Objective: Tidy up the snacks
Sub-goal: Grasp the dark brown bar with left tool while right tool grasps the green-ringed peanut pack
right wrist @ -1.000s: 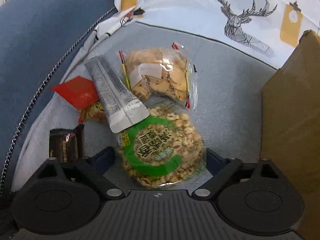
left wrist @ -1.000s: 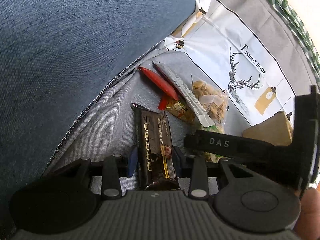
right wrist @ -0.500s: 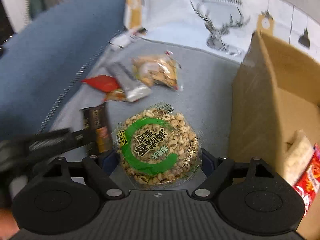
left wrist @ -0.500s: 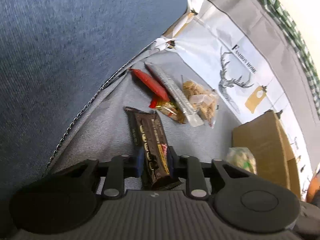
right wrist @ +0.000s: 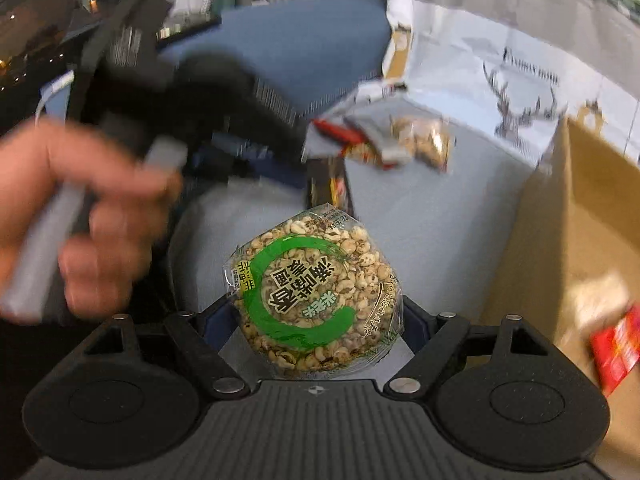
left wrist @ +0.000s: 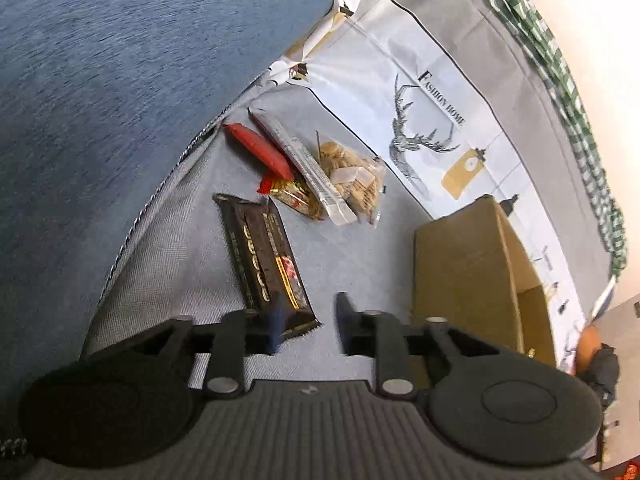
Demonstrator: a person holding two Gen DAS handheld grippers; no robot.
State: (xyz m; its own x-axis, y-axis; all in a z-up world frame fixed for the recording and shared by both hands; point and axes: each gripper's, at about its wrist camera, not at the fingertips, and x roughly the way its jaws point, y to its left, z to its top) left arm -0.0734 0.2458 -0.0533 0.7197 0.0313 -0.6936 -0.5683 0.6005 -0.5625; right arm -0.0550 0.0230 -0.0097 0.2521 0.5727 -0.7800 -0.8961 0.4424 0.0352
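My left gripper [left wrist: 308,322] is open above the grey cushion [left wrist: 352,264]; the dark brown snack bar [left wrist: 264,256] lies flat under its left finger [left wrist: 276,320], not held. My right gripper [right wrist: 316,316] is shut on a round puffed-grain cake with a green label [right wrist: 314,292], held up in the air. Beyond lie a red packet [left wrist: 258,148], a silver stick packet [left wrist: 310,172], a clear cracker bag [left wrist: 352,178] and a small candy [left wrist: 296,196]. The cardboard box [left wrist: 468,264] stands at the right, and shows in the right wrist view [right wrist: 576,248] with a red packet [right wrist: 614,348] inside.
A blue cushion [left wrist: 120,80] rises on the left. A white deer-print cloth [left wrist: 400,92] covers the back. In the right wrist view the person's hand [right wrist: 76,220] holding the left gripper fills the left side, blurred.
The left gripper opened, let go of the brown bar and pulled back. The right gripper lifted the grain cake up and toward the box.
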